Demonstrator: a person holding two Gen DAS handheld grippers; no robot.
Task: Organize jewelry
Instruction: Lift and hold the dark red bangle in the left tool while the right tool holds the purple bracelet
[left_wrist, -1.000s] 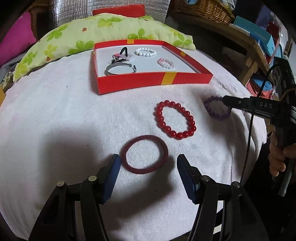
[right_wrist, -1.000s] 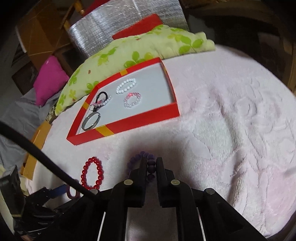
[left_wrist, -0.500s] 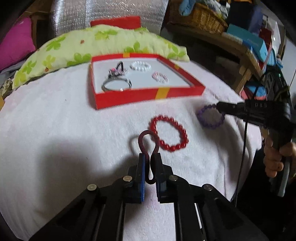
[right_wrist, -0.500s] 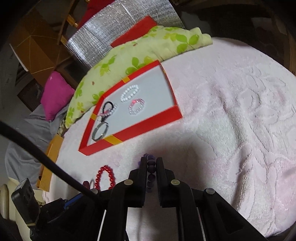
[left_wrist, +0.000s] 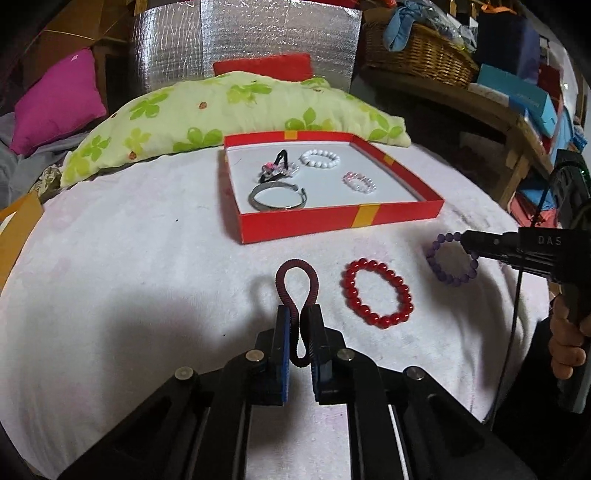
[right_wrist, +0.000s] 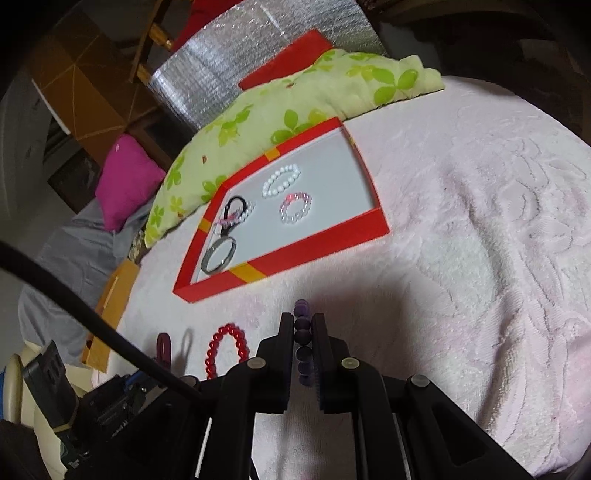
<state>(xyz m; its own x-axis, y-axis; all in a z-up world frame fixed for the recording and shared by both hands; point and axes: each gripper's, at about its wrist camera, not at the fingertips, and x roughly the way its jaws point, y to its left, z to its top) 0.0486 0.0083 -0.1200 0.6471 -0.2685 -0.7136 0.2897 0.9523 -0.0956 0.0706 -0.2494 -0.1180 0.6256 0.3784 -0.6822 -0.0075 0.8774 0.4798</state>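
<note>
My left gripper is shut on a dark red coiled bracelet, squeezed into a loop above the white blanket. My right gripper is shut on a purple bead bracelet; it also shows in the left wrist view, hanging from the right gripper. A red bead bracelet lies on the blanket between them. The red tray behind holds a silver bangle, a white bead bracelet, a pink bead bracelet and a black clip with beads.
A green flowered pillow lies behind the tray. A magenta cushion sits far left. A wooden shelf with a wicker basket and boxes stands at the right. The blanket drops off at its right edge.
My left gripper closed on the dark red bracelet and lifted it. My right gripper, holding the purple bracelet, rose off the blanket. Both moved closer to the tray.
</note>
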